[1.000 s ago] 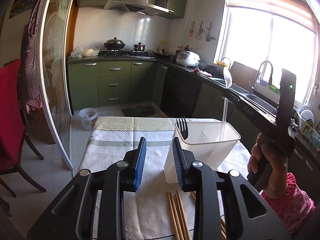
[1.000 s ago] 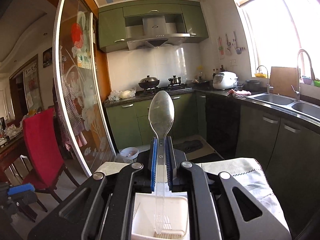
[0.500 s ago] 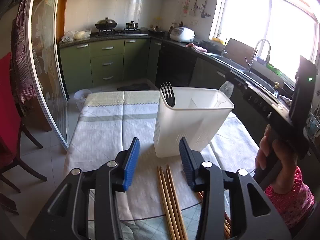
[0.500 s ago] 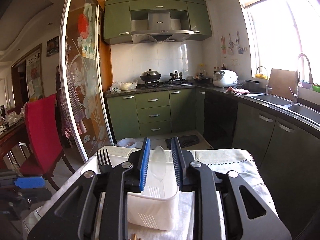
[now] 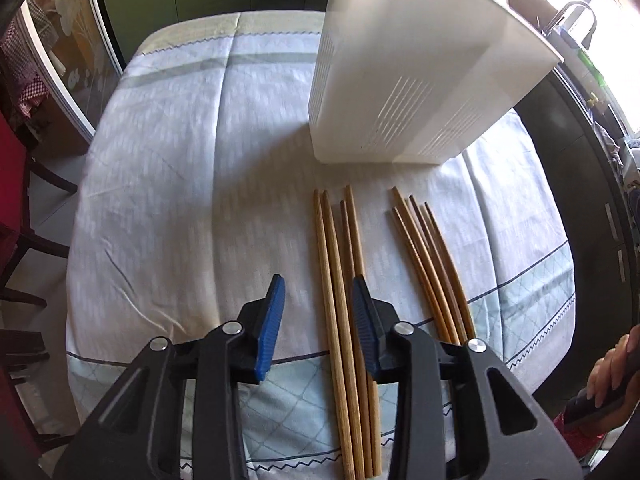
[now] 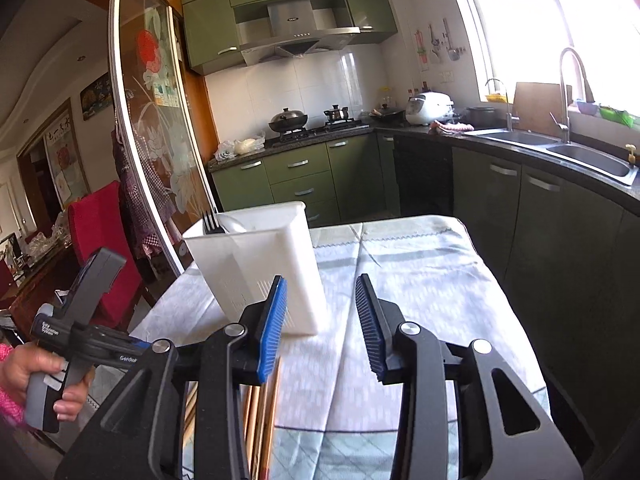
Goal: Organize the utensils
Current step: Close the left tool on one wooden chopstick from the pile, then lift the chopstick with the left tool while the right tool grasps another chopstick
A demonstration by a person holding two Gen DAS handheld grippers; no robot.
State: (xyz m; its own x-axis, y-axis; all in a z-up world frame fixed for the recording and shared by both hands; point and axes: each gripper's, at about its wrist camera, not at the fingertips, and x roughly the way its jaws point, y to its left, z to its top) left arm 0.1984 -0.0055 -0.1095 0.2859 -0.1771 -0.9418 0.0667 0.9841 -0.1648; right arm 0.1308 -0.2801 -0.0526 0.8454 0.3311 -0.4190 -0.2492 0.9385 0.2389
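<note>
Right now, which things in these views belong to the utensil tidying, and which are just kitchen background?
Job:
white plastic utensil holder
wooden chopsticks, left bundle
wooden chopsticks, right bundle
black fork in the holder

Background:
red chair
white rice cooker
steel sink
black wok on the stove

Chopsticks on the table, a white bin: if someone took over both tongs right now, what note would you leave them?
Left tongs: empty, closing, pointing down over the left bundle of chopsticks, not gripping yet.
Right tongs: empty, opening, nothing between them.
White bin stands on the tablecloth; a fork and a clear spoon already stand inside.
Second bundle of chopsticks lies to the right of the first, both just in front of the bin.
Left to do: both bundles go into the bin.
</note>
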